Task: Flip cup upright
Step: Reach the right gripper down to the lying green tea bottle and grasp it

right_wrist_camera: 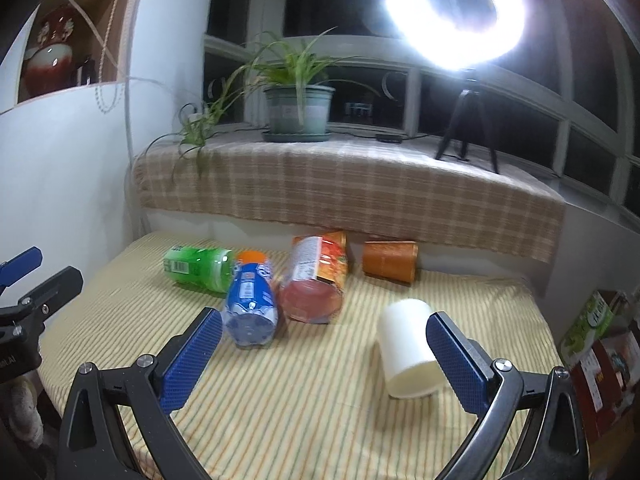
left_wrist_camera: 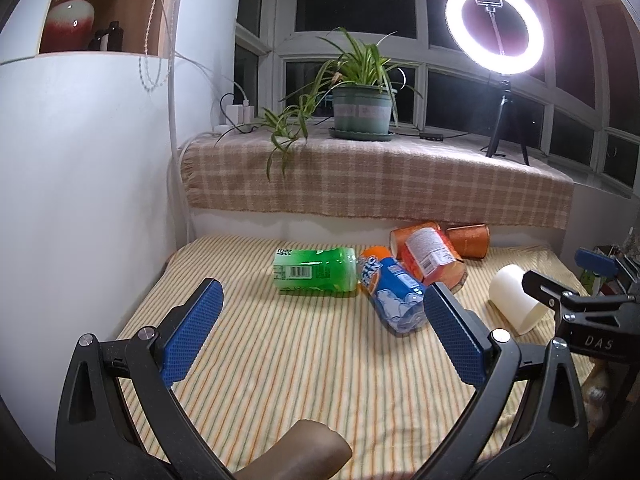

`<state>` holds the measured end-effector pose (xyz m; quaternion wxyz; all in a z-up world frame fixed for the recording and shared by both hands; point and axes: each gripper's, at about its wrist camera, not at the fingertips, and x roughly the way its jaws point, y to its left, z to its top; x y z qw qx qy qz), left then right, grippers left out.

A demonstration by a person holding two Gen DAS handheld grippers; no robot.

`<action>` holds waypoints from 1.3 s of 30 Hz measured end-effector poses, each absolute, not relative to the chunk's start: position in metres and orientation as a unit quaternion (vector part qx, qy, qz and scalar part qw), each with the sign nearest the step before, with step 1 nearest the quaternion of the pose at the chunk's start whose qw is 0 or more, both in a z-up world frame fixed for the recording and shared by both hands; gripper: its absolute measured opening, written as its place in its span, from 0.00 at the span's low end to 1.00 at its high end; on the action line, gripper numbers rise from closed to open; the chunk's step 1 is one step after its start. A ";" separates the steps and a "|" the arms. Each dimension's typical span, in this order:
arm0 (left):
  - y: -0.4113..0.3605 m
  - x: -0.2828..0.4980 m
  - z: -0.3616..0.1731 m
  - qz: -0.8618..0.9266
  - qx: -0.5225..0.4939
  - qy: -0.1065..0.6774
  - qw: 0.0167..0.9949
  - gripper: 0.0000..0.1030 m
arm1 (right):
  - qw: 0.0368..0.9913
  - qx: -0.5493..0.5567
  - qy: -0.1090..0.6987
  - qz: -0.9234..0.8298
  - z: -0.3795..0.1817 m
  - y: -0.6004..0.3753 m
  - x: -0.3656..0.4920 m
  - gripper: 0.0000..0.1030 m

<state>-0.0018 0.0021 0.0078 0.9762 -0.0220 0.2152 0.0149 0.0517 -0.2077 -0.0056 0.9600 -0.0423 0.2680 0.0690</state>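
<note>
Probably our white cup (right_wrist_camera: 406, 350), lying sideways near right, is light and crushable; both tongs, left gripper (left_wrist_camera: 324, 334) and right gripper (right_wrist_camera: 326, 358), gape wide, so we'd pinch its wall gently.

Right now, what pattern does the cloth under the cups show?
Thin yellow, green and orange stripes on the cloth; clearest in the right wrist view.

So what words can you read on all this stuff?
"DAS": on the black frame of the right tool.
Blue bottle: big letters, partly hidden, unreadable.
Green bottle: barcode, print too small.
Orange tub: label too small.
Green box: too blurred.
</note>
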 end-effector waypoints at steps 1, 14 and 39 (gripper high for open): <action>0.008 0.000 0.006 0.018 -0.024 0.219 0.975 0.99 | 0.958 -0.048 0.271 0.079 -0.006 -0.203 0.058 1.00; 0.045 0.016 -0.015 0.050 -0.028 0.255 0.965 0.99 | 0.935 -0.081 0.306 0.161 -0.020 -0.165 0.121 1.00; 0.107 0.016 -0.042 0.084 -0.055 0.289 0.952 0.99 | 0.814 -0.297 0.383 0.320 -0.077 -0.004 0.246 1.00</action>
